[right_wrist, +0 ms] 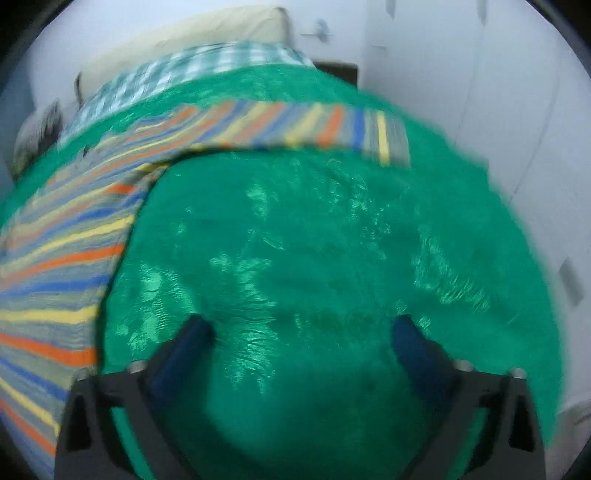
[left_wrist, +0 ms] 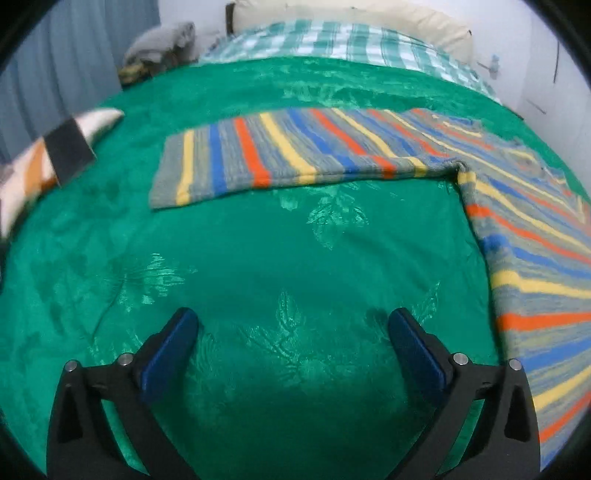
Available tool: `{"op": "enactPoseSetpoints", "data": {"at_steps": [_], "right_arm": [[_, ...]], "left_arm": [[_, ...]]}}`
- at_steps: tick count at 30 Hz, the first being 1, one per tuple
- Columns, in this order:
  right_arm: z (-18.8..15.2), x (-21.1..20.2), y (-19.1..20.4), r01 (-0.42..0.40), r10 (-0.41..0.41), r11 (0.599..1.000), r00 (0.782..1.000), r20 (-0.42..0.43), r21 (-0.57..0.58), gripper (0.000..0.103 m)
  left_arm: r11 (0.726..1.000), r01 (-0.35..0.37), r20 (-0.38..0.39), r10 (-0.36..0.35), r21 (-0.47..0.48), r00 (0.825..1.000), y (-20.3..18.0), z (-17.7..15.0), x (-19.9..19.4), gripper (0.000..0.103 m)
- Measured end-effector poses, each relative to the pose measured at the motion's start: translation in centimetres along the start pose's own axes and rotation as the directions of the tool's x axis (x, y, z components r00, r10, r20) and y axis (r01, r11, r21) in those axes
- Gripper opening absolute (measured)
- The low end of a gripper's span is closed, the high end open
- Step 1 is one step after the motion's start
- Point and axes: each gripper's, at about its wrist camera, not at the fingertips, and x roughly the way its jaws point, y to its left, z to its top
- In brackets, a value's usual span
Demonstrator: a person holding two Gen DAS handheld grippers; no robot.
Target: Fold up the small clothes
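A striped grey sweater with blue, orange and yellow bands lies flat on a green blanket. In the left wrist view its left sleeve stretches out ahead and its body runs down the right side. My left gripper is open and empty, over bare blanket below the sleeve. In the right wrist view, which is blurred, the body lies at the left and the other sleeve stretches across ahead. My right gripper is open and empty over the blanket.
The green blanket covers a bed, with a green checked sheet and a cream pillow at the far end. A patterned object lies at the bed's left edge. Grey clothes are piled beyond. A white wall stands at the right.
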Motion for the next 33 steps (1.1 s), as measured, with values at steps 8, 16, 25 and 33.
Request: {"op": "enactPoseSetpoints", "data": {"at_steps": [8, 16, 25, 33], "right_arm": [[0.1, 0.3, 0.7, 0.032, -0.032, 0.999, 0.999, 0.019, -0.027, 0.103], [-0.1, 0.2, 0.8, 0.036, -0.035, 0.999, 0.999, 0.023, -0.031, 0.103], [-0.6, -0.2, 0.8, 0.028, -0.027, 0.999, 0.999, 0.031, -0.026, 0.103], [-0.6, -0.2, 0.7, 0.032, -0.031, 0.999, 0.999, 0.032, -0.028, 0.103]], "left_arm": [[0.999, 0.034, 0.008, -0.034, -0.031, 0.999, 0.7, -0.2, -0.3, 0.103], [0.999, 0.027, 0.007, -0.026, -0.025, 1.000, 0.5, -0.5, 0.0, 0.103], [0.999, 0.027, 0.007, -0.027, -0.026, 1.000, 0.5, -0.5, 0.0, 0.103], [0.999, 0.027, 0.006, -0.027, -0.026, 1.000, 0.5, -0.5, 0.0, 0.103]]}}
